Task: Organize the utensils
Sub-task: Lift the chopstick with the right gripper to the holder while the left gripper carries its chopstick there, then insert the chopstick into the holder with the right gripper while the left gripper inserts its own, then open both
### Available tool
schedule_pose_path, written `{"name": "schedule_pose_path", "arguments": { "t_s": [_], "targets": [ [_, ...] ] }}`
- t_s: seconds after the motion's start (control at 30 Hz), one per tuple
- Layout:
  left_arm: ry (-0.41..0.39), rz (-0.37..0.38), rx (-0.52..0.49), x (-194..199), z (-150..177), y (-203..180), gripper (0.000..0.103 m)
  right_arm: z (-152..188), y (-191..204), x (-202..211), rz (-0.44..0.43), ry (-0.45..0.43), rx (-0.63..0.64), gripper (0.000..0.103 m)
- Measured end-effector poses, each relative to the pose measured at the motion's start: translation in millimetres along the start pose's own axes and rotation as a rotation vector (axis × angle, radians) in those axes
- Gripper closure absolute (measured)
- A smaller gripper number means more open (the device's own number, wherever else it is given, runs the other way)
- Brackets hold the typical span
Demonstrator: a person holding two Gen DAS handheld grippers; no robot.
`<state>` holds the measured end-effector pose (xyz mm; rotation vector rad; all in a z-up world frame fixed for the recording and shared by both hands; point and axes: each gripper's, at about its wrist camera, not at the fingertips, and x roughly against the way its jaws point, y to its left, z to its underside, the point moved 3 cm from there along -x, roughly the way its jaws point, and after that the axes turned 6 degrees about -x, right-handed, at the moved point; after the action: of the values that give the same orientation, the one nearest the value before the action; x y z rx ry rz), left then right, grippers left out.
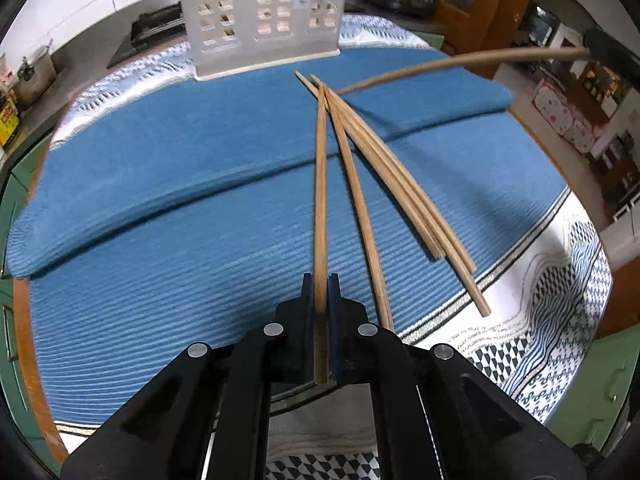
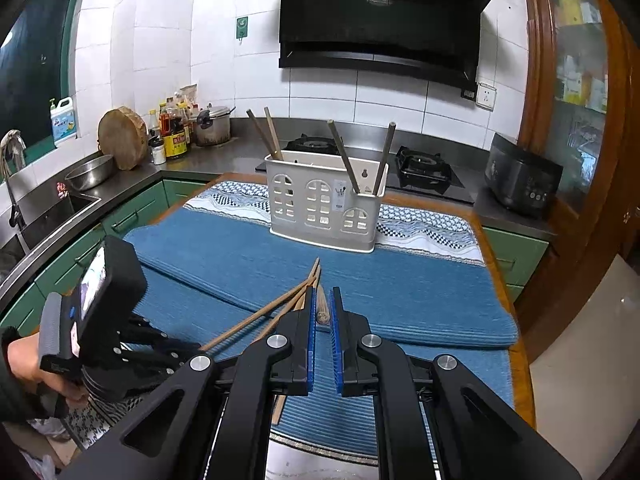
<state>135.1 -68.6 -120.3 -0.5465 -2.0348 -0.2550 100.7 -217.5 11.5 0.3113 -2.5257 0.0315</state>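
Several wooden chopsticks (image 1: 400, 176) lie fanned on the blue mat (image 1: 180, 184). My left gripper (image 1: 321, 280) is shut on one chopstick (image 1: 321, 200), which runs forward between its blue pads. My right gripper (image 2: 322, 294) is shut on another chopstick (image 2: 322, 314), seen end-on between its pads; in the left wrist view that chopstick (image 1: 460, 64) slants in from the upper right over the pile. The white utensil holder (image 2: 324, 204) stands at the mat's far side with several chopsticks upright in it. The left gripper's body (image 2: 104, 312) shows low at the left in the right wrist view.
The mat lies on a patterned cloth (image 2: 432, 232) over a wooden table. Behind are a gas stove (image 2: 424, 172), a rice cooker (image 2: 520, 180), a sink (image 2: 48, 208), bottles (image 2: 172, 132) and a pot (image 2: 214, 126). A range hood (image 2: 380, 20) hangs above.
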Motion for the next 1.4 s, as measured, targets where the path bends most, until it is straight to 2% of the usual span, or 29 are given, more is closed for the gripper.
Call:
{"name": "schedule_pose_path", "arguments": {
  "t_s": [0.4,0.93,1.17,1.4],
  "targets": [
    [-0.133,0.013,0.050,37.1,-22.3,15.7,0.098,-16.8,2.9,7.3,0.000,-0.034,0.022,0.096],
    [-0.243,0.015,0.097,70.5,-41.5,31.7,0.098,-39.0,0.4,14.8,-0.001,-0.072,0.030,0.096],
    [-0.302,0.019,0.104,87.9,-59.8,37.8,0.098,-67.1,-6.3,7.4,-0.031,-0.055,0.035,0.096],
    [-0.346,0.009,0.094,102.8,-83.2,44.4,0.098,-119.8,-24.3,5.4,-0.028,-0.074,0.029,0.096]
  ]
}}
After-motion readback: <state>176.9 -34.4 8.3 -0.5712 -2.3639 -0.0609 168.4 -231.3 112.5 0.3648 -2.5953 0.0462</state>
